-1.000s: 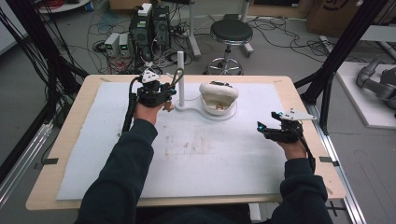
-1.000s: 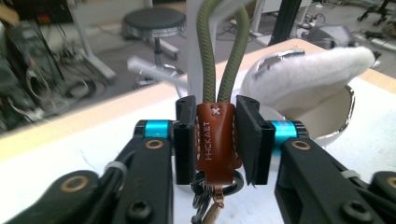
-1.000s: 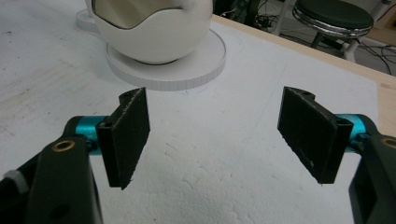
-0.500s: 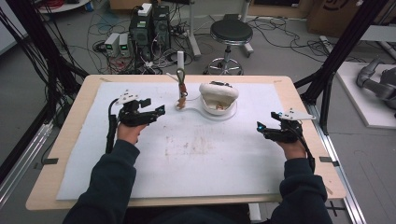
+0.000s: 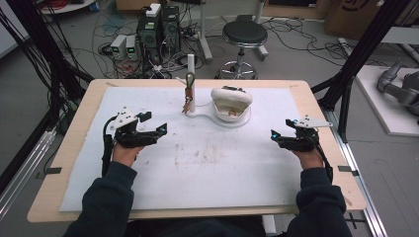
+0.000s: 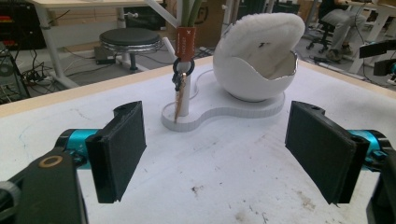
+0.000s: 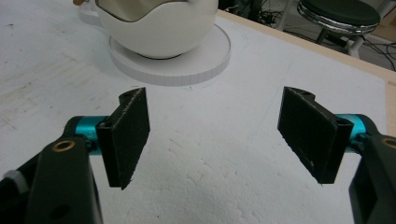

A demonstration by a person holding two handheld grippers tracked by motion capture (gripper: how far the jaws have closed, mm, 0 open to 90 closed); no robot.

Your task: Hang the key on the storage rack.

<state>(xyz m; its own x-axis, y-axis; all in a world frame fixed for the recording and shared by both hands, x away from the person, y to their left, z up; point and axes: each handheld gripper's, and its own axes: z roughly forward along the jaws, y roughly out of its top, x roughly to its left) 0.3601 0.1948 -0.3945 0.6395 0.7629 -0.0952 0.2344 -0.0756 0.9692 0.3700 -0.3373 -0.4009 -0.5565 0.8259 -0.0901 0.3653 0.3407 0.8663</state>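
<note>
Left claw (image 6: 215,144) gapes, facing white bowl (image 6: 254,65).

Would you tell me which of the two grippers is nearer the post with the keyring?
The left gripper: it sits closer to the post than the right gripper at the table's far side.

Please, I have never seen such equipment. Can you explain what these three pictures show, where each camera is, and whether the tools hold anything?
A person at a table holds one hand-operated tool in each hand: the left gripper and the right gripper. One camera looks down from above. The other two ride on the tools and look along their black fingers. On the white mat stands a white stand with a post, where a keyring hangs, and a white egg-shaped bowl. Both tools are open and hold nothing.
</note>
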